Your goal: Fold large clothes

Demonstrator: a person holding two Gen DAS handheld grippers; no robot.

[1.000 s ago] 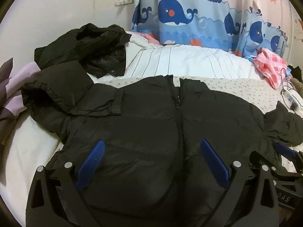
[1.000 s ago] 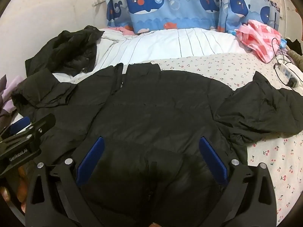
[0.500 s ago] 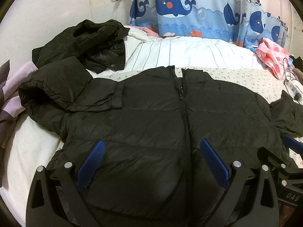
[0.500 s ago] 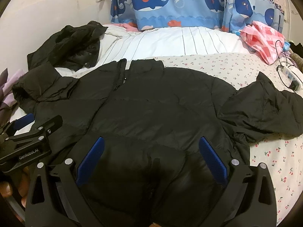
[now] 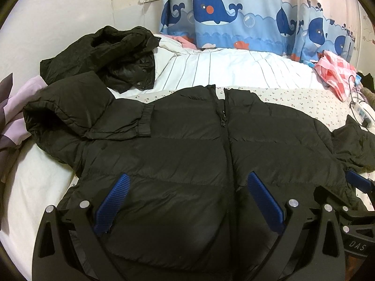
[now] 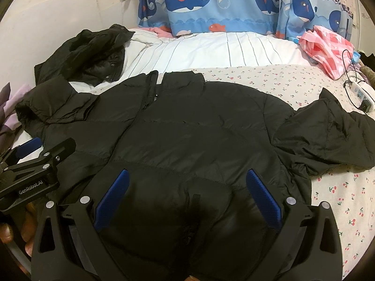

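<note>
A: Where is the black puffer jacket (image 5: 187, 145), and why does it lie like that?

B: Spread front-up on the cherry-print bedsheet (image 6: 332, 187), zipper (image 5: 222, 121) closed and collar pointing toward the whale curtain (image 5: 234, 11). Laid flat that way, the body gives a clean base for folding. The left sleeve (image 5: 93, 117) is already doubled in, cuff resting on the chest; the right sleeve (image 6: 328, 131) lies crumpled out to the side on the sheet, so I judge it is the next part to bring in.

A: And the 2 grippers?

B: The left gripper (image 5: 187, 203) and the right gripper (image 6: 187, 199) both hover over the hem end, blue pads spread wide, nothing between them. Side by side there, each can reach its own half.

A: Anything else nearby?

B: A second dark jacket (image 6: 93, 51) is heaped on the striped white duvet (image 5: 234, 70), apart from the spread one, probably waiting its turn. A pink checked cloth (image 6: 325, 44) and a power strip (image 6: 361, 93) sit at the right edge.
</note>
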